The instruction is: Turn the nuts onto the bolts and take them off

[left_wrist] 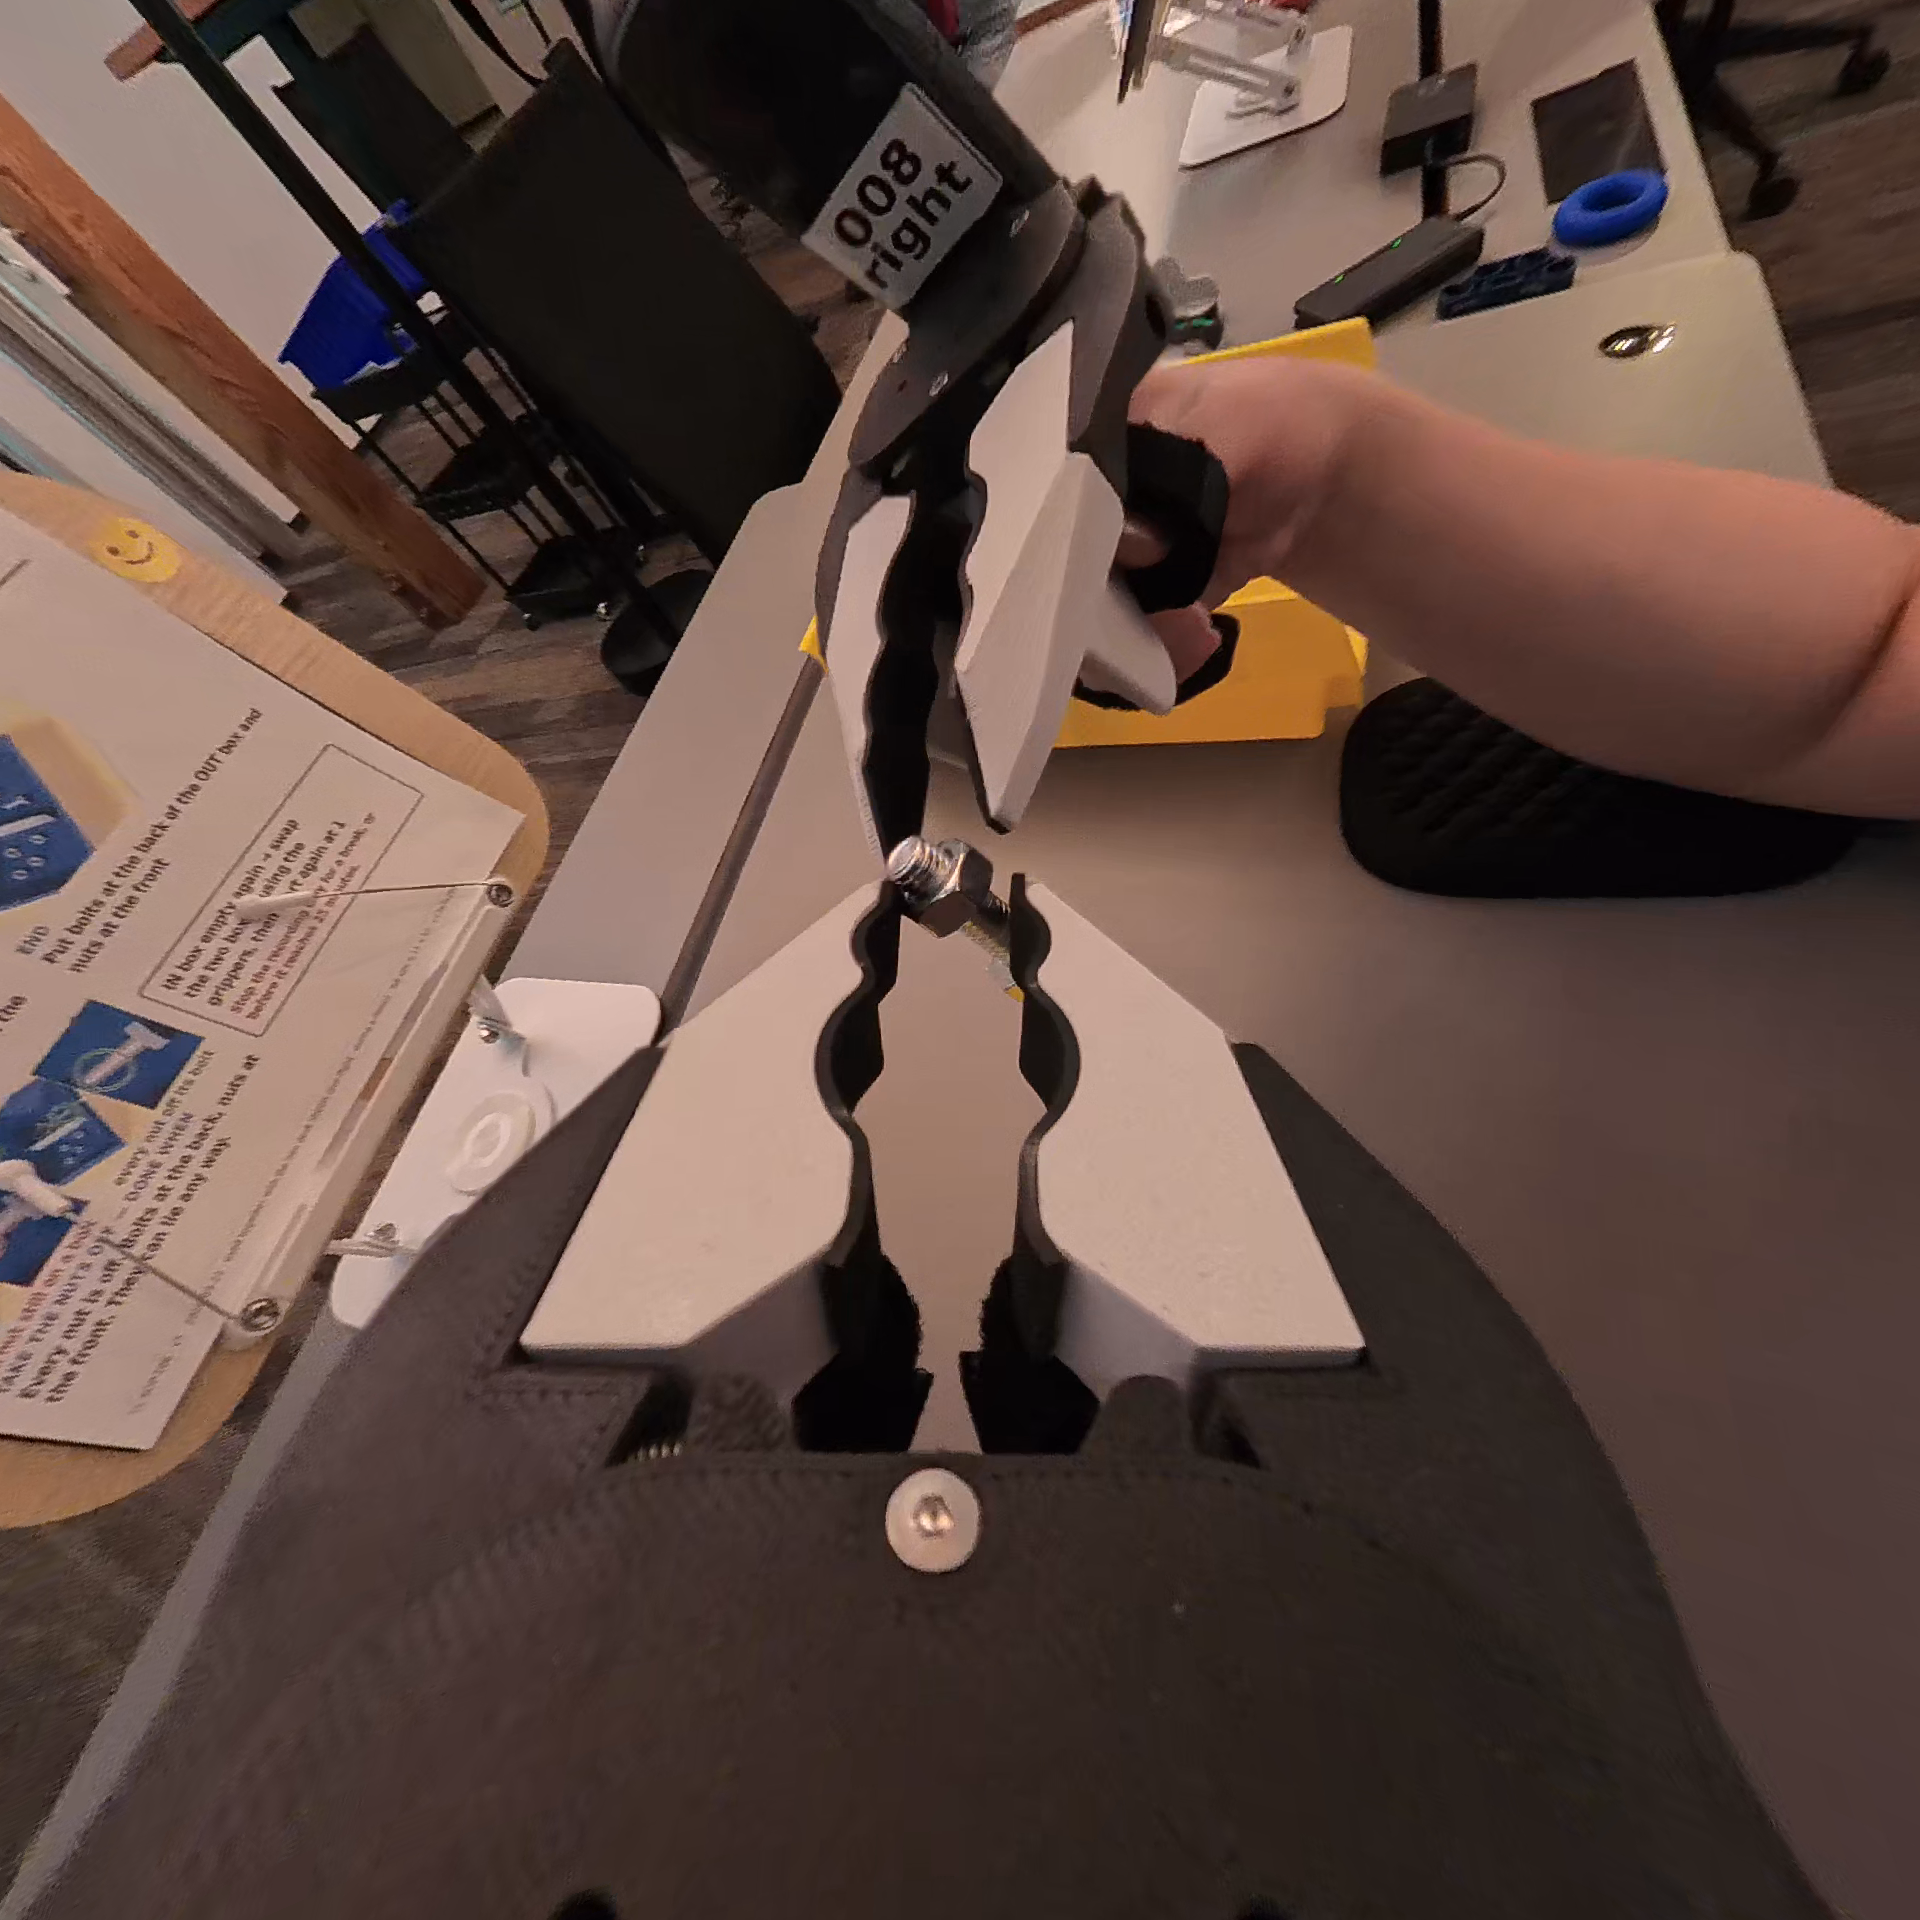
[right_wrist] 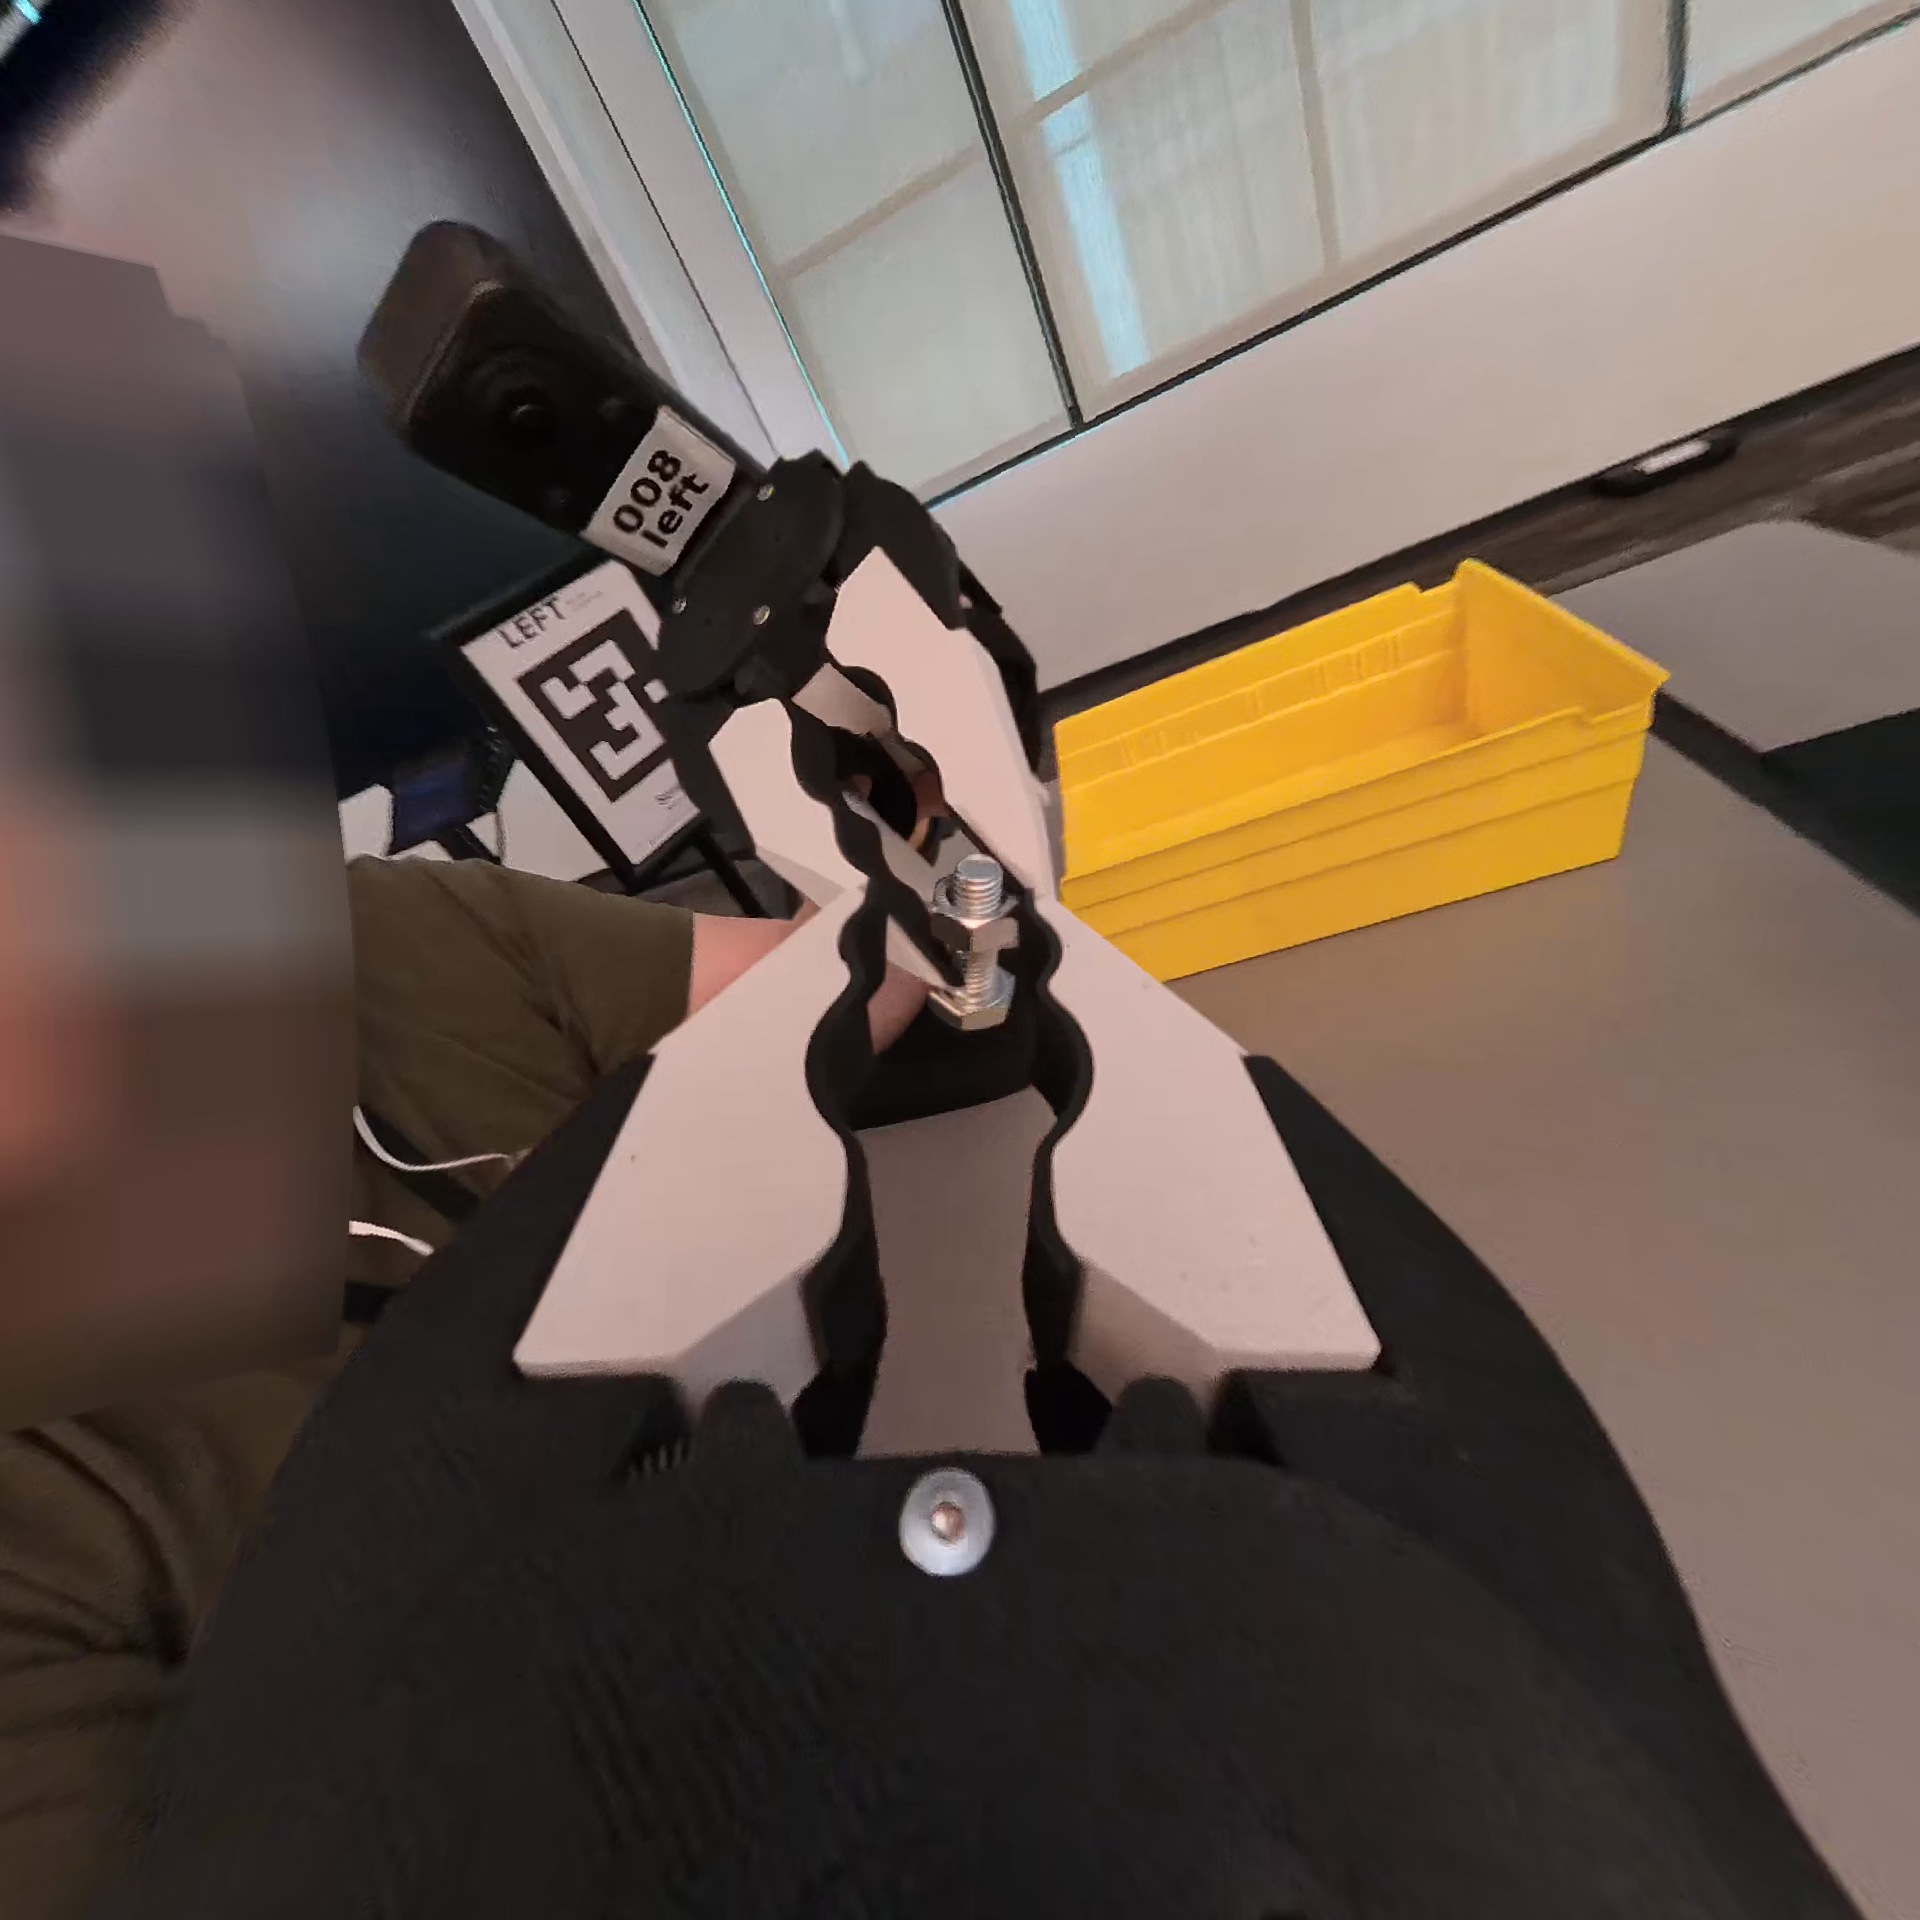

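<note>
A silver bolt (left_wrist: 984, 943) with a hex nut (left_wrist: 951, 896) threaded near its tip is held above the grey table (left_wrist: 1403, 1195). My left gripper (left_wrist: 951, 902) is shut on the bolt, which sits slanted between its tips. My right gripper (left_wrist: 940, 828) comes down from above with its jaws a little apart, the tips at the bolt's threaded end. In the right wrist view the bolt (right_wrist: 971, 1006) stands upright with the nut (right_wrist: 974, 928) between the tips of my right gripper (right_wrist: 954, 920). The nut touches only the right-hand finger. The left gripper (right_wrist: 982, 930) reaches in from the upper left.
An empty yellow bin (right_wrist: 1351, 790) stands on the table behind the grippers and also shows in the left wrist view (left_wrist: 1283, 665). A black padded rest (left_wrist: 1558, 821) lies to the right. An instruction sheet (left_wrist: 208, 987) is at the left. A person's hand (left_wrist: 1278, 468) holds the right gripper. The grippers are tip to tip, or close to it.
</note>
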Available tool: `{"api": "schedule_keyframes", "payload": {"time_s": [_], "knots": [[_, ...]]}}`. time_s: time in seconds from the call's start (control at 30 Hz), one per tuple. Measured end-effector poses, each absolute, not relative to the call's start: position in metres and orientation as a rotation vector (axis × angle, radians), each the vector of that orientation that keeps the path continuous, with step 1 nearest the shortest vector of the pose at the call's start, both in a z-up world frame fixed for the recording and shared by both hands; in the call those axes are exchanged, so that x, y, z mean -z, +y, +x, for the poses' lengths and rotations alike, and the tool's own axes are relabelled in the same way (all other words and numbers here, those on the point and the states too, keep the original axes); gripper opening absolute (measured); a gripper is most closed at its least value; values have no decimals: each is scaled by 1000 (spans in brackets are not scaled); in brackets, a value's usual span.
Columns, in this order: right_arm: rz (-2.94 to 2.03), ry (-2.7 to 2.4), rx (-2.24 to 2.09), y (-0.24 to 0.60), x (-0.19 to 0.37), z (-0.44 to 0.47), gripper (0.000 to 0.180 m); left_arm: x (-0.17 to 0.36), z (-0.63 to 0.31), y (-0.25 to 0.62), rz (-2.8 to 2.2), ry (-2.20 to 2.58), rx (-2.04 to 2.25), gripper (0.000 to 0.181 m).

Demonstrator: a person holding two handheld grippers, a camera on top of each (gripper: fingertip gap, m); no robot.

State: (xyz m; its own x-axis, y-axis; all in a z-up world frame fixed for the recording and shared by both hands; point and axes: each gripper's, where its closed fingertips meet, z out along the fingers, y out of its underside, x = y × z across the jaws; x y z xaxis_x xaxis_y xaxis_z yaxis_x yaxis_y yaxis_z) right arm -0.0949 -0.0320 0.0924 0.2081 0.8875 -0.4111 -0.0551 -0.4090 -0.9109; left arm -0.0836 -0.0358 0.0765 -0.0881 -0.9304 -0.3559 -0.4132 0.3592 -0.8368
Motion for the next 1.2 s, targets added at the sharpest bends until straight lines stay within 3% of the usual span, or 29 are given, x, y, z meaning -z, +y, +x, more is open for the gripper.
{"api": "schedule_keyframes", "payload": {"time_s": [0.2,0.63,1.2], "knots": [[-1670,-783,-1315,-24,-80,-95,31,-72,-79,-34,-1197,1681,631,19],[-1720,-757,-1472,-25,-73,-103,21,-64,-81,-35,-1162,1723,518,19],[-1603,-711,-1483,-20,-91,-102,19,-84,-80,-31,-1192,1575,696,18]]}}
